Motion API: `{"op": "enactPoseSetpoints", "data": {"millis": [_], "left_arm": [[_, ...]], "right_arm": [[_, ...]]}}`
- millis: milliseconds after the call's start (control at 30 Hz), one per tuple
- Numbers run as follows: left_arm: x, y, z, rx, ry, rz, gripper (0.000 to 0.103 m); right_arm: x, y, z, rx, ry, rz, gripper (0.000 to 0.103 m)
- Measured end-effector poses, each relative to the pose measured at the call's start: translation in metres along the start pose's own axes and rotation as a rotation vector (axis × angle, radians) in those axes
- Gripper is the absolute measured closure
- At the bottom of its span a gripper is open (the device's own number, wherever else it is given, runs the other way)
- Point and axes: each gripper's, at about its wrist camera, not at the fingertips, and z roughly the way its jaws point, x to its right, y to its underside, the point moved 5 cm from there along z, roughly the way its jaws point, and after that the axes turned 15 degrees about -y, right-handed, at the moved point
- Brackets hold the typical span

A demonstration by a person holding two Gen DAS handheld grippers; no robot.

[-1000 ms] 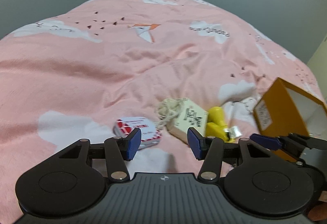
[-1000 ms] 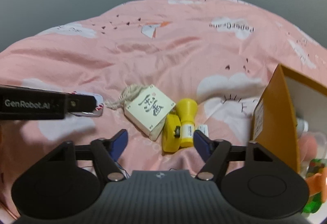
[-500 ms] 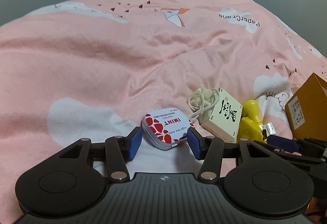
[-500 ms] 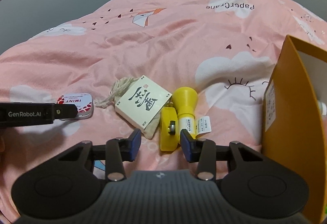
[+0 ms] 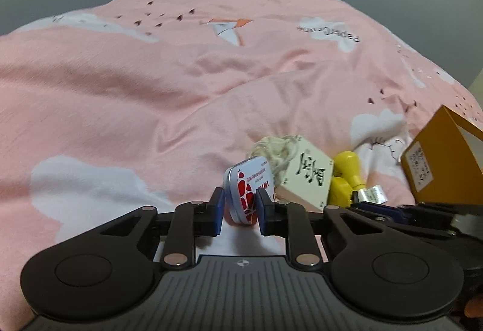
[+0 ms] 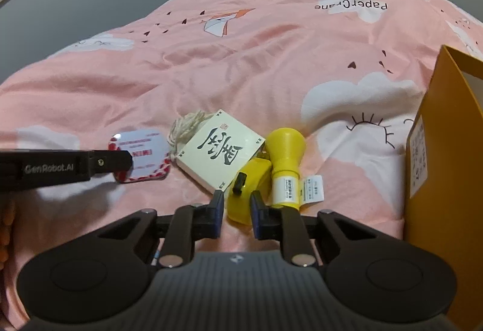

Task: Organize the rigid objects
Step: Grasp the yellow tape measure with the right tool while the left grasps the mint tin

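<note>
One orange box [image 6: 446, 149] flanks cream card box [image 6: 220, 149].

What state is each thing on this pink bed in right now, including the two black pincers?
left gripper: shut on the mint tin.
mint tin: tipped on edge between the pads.
right gripper: shut on the yellow tape measure.
yellow tape measure: gripped, on the bedding.
yellow stamp: lying down.
cream box: lying flat, untouched.
orange box: open.

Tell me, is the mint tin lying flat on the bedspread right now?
No, the mint tin stands tilted on edge, clamped between the left gripper pads.
</note>
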Motion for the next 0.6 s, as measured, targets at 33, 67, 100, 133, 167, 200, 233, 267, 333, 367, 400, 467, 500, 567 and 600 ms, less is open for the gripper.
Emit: {"op": "enactPoseSetpoints", "data": {"millis": [33,67,100,133,167,200,233,267,333,367,400,467,500,567,600], "left_arm": [[0.001,-0.001,0.000,0.003,0.006,-0.001,0.080],[0.002,-0.001,0.000,0.008,0.014,-0.005,0.080],[0.002,-0.002,0.001,0.010,0.020,-0.009,0.080],[0.003,-0.003,0.002,0.012,0.022,-0.016,0.080],[0.005,-0.003,0.003,0.014,0.025,-0.015,0.080],[0.007,-0.004,0.005,0.016,0.025,-0.010,0.080],[0.008,-0.004,0.006,0.019,0.023,-0.006,0.080],[0.011,-0.004,0.007,0.022,0.025,-0.001,0.080],[0.016,-0.002,0.012,0.006,0.050,0.009,0.080],[0.018,-0.001,0.014,0.002,0.049,0.011,0.080],[0.020,-0.001,0.016,0.007,0.040,0.013,0.080],[0.023,-0.001,0.019,0.012,0.037,0.021,0.081],[0.024,-0.001,0.019,0.009,0.040,0.024,0.082],[0.025,0.000,0.020,0.009,0.036,0.029,0.083],[0.025,0.000,0.020,0.008,0.036,0.028,0.083]], "right_arm": [[0.000,-0.001,0.002,-0.005,0.016,-0.006,0.084],[0.001,-0.002,0.004,-0.006,0.027,-0.004,0.081],[0.002,-0.003,0.006,-0.003,0.029,0.005,0.079],[0.002,-0.004,0.007,-0.001,0.031,0.010,0.079],[0.003,-0.005,0.009,-0.001,0.034,0.014,0.076],[0.002,-0.005,0.011,-0.003,0.038,0.015,0.074],[0.002,-0.006,0.013,-0.006,0.045,0.012,0.074],[0.001,-0.006,0.016,-0.010,0.054,0.005,0.073],[0.000,-0.005,0.020,-0.019,0.072,-0.009,0.074],[0.001,-0.005,0.022,-0.020,0.077,-0.010,0.074],[0.001,-0.004,0.023,-0.021,0.080,-0.010,0.075],[0.003,-0.004,0.025,-0.017,0.086,-0.012,0.076],[0.005,-0.003,0.025,-0.015,0.083,-0.006,0.076],[0.006,-0.003,0.025,-0.011,0.078,0.001,0.076],[0.006,-0.003,0.025,-0.010,0.077,0.000,0.077]]}}
